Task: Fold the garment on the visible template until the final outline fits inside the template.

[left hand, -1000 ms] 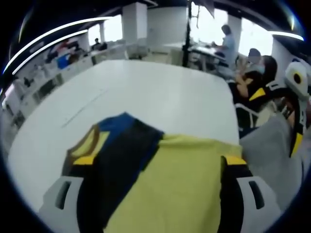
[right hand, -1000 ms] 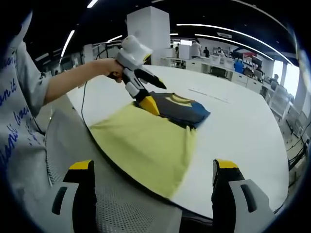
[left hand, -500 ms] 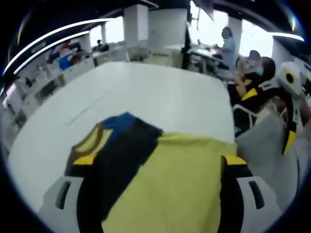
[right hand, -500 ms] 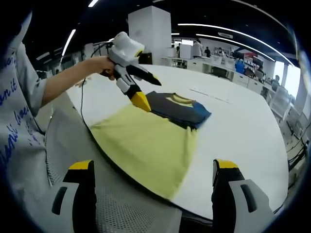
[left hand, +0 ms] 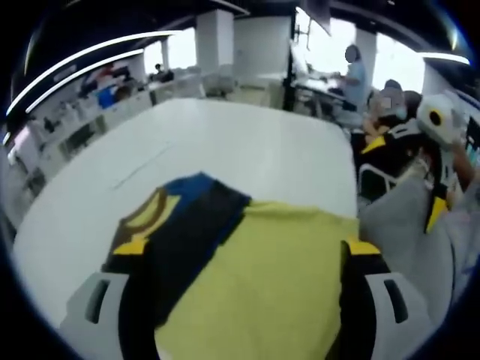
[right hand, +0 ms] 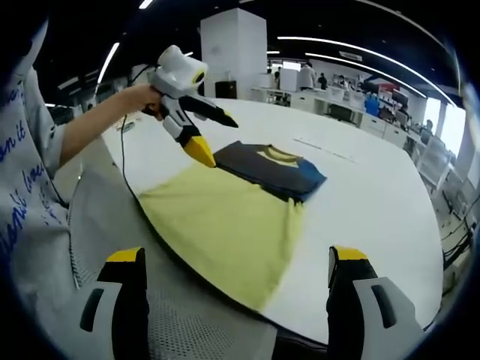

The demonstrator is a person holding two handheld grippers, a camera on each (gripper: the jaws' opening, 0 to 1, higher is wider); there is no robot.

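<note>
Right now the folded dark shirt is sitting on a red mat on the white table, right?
Not quite: the mat is yellow, not red. The right gripper view shows the folded dark shirt lying at the far end of the yellow mat on the white table, with the left gripper hovering just above the shirt's edge.

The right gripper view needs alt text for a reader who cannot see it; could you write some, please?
A folded dark garment lies on a yellow template on a white table. The left gripper hovers above its corner, holding nothing.
</note>
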